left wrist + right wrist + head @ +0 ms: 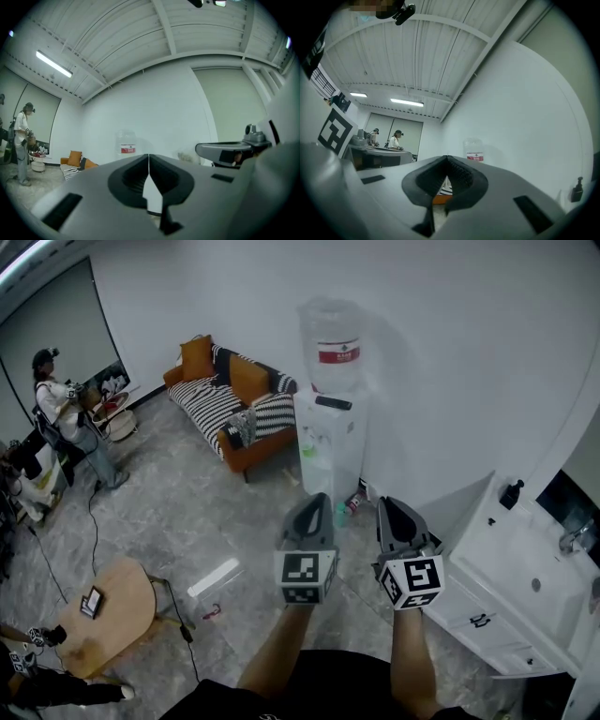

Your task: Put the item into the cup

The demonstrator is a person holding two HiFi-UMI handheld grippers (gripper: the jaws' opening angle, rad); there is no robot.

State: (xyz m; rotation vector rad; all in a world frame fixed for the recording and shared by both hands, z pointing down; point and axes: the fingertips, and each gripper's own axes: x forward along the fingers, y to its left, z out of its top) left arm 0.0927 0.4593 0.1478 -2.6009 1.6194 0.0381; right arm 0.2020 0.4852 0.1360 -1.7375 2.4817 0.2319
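Your left gripper (pixel 311 510) and your right gripper (pixel 397 517) are held up in front of you, side by side and close together. Both point out into the room, toward the water cooler (pixel 330 442) by the white wall.

Look at the left gripper's own view: its two jaws are pressed together along one thin line, and nothing is between them. The right gripper's view shows the same thing. Its jaws meet at the tips, and only the striped sofa (pixel 234 399) far behind shows through the little gap lower down. So both grippers are empty.

I cannot find the item or the cup in any of the views. They are not on the small round table (pixel 108 610) down at your left, which has only a small dark thing on it. They do not show on the white cabinet (pixel 511 587) at your right either. A person (pixel 61 413) stands far off at the left, busy with something else.

I think your grippers are up and closed because there is nothing to grab yet. The job looks like it has not begun. You will likely need to turn or walk until the cup and the item come into sight, then spread one gripper's jaws to pick up the item.
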